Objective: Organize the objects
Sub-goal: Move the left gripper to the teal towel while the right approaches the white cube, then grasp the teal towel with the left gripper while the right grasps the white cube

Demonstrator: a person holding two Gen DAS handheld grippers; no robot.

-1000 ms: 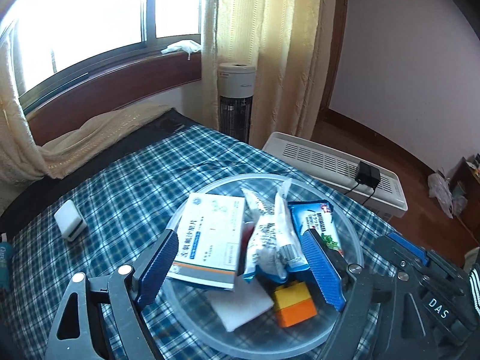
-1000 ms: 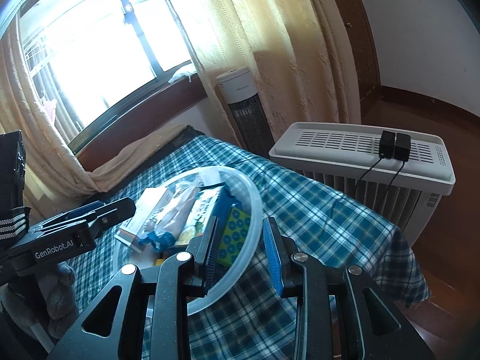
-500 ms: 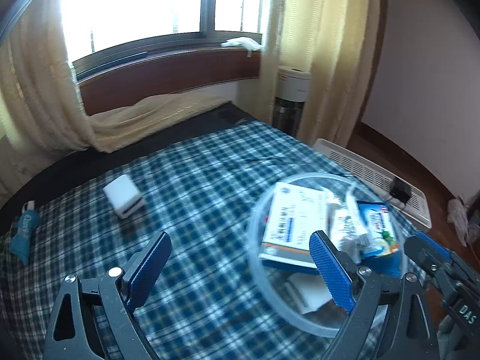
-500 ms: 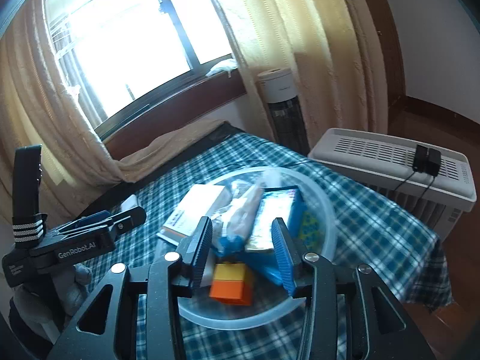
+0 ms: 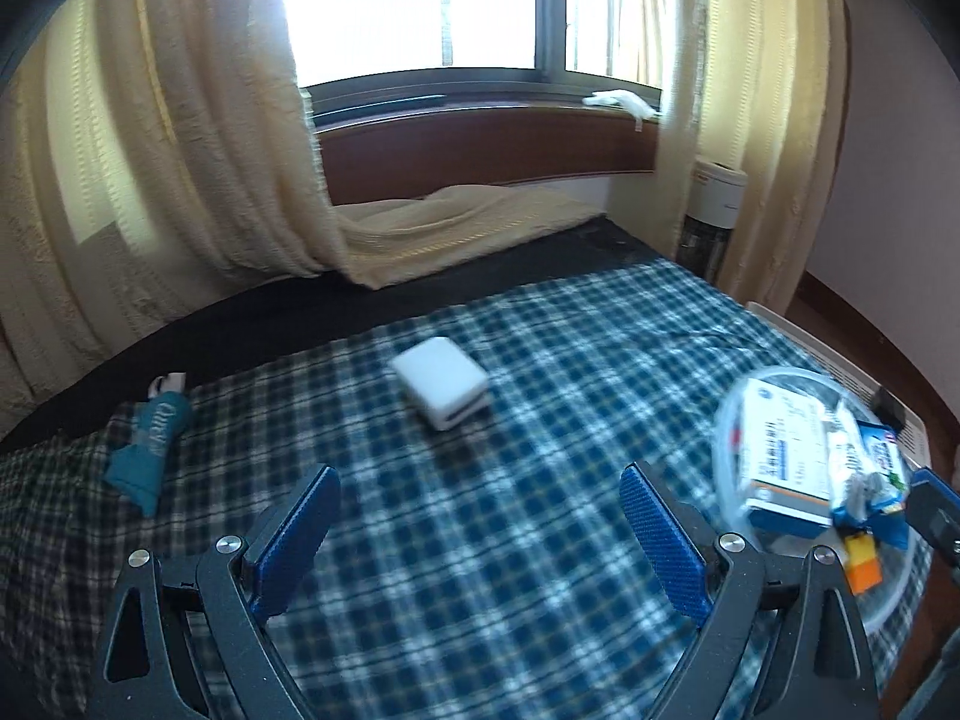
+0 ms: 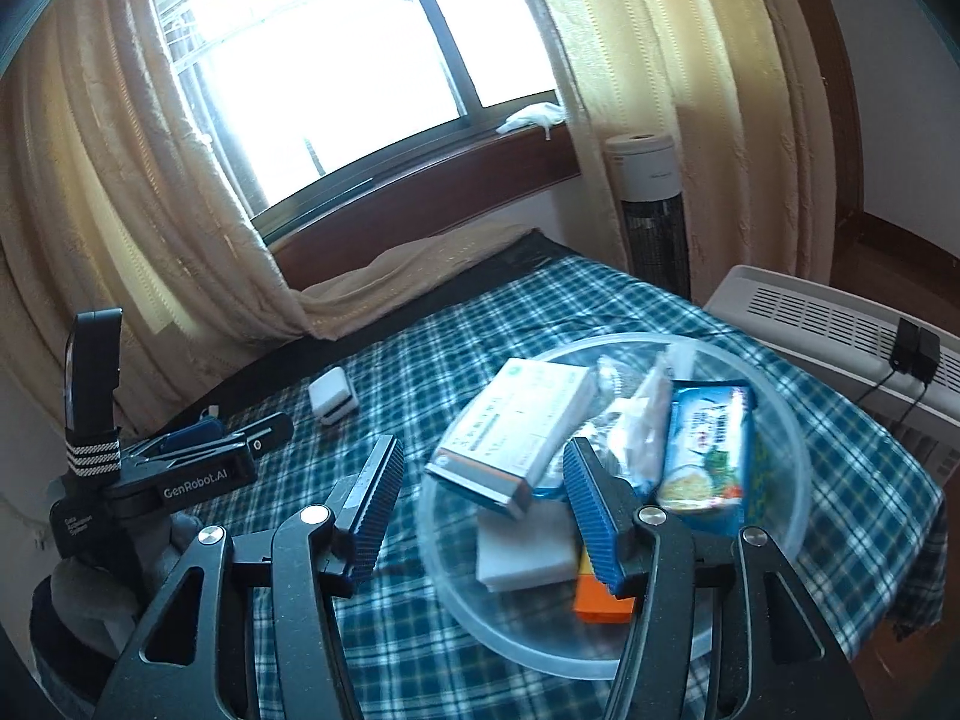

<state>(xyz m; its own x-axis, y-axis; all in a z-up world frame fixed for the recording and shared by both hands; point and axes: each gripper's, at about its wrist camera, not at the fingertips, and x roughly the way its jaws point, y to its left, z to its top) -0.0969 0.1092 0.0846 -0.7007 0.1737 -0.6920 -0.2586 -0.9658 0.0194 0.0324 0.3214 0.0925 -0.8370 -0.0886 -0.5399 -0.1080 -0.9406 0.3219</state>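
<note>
Two grippers' fingers spread, released, above the plaid cloth under a curtained window

orange block partly behind right gripper's fingers, white box blurred, perhaps a charger

The bedspread is a blue, white and dark check. A plain white box lies on it, and a teal tube with pale lettering lies at the bed's left edge. The clear bowl holds a white carton with a blue band, a blue printed packet, a white pad and an orange block. Both grippers' fingers are ribbed blue pads on black frames. The curtains are cream, the window ledge reddish brown.
</note>
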